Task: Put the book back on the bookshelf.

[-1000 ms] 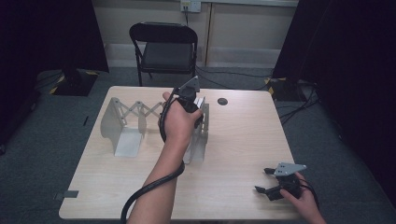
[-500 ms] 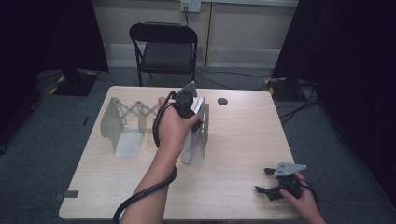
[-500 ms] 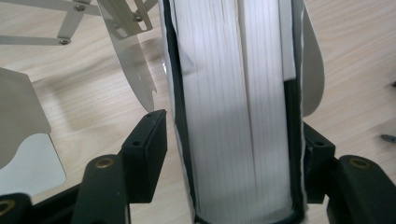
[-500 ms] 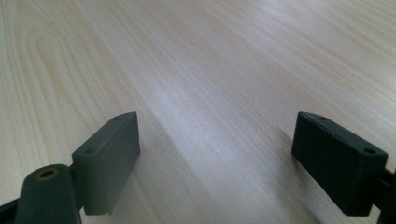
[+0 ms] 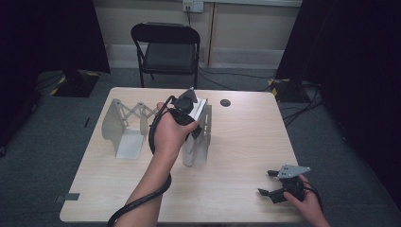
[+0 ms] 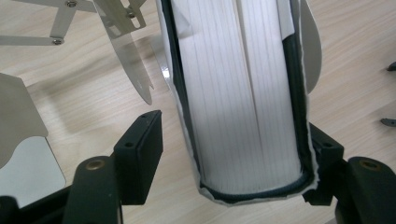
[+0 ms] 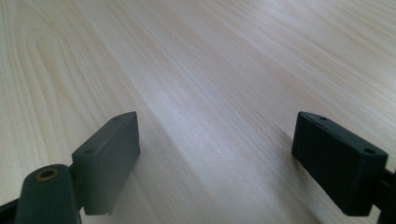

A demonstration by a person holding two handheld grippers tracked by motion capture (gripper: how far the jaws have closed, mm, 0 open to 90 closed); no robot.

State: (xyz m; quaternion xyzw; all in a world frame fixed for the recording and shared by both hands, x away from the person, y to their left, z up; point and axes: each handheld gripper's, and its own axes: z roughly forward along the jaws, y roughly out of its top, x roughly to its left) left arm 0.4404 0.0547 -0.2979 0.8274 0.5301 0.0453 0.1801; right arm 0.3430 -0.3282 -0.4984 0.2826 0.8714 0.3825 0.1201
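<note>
A thick book with a dark cover and white pages stands upright at the right end of a grey metal extending book rack. My left gripper reaches down over the book from above. In the left gripper view the book sits between the jaws of my left gripper. These have just been opening, and a clear gap shows beside the left pad. My right gripper rests open on the table near the front right corner, and nothing lies between the jaws of the right gripper.
The rack's scissor links stretch left of the book to its other end plate. A small dark round mark lies on the wooden table behind the book. A black folding chair stands beyond the far edge.
The left hand has shifted slightly toward the near side over the book. The right hand and its gripper have stayed where they were.
</note>
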